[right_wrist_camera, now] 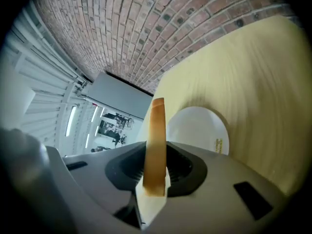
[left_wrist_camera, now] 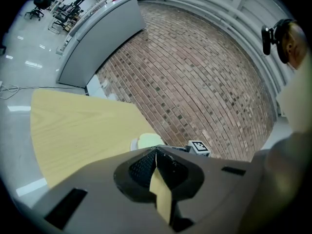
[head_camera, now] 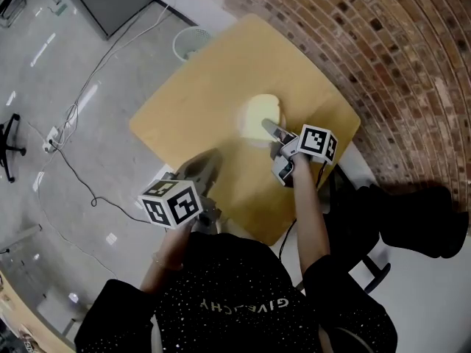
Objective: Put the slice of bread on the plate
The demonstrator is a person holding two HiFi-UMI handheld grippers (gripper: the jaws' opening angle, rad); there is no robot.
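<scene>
Our right gripper (right_wrist_camera: 156,152) pinches the soft, light, crushable bread (right_wrist_camera: 157,123) by one edge over the plate (right_wrist_camera: 207,126); left gripper (left_wrist_camera: 156,154) pressed together.

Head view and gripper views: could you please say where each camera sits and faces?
Head view: on the person's head, looking steeply down at the table; both forearms show.
Left gripper view: rides the left gripper, facing the brick wall; its shut jaws show.
Right gripper view: rides the right gripper, facing the plate; jaws grip the slice of bread.
Shared: both gripper views show table and plate.
</scene>
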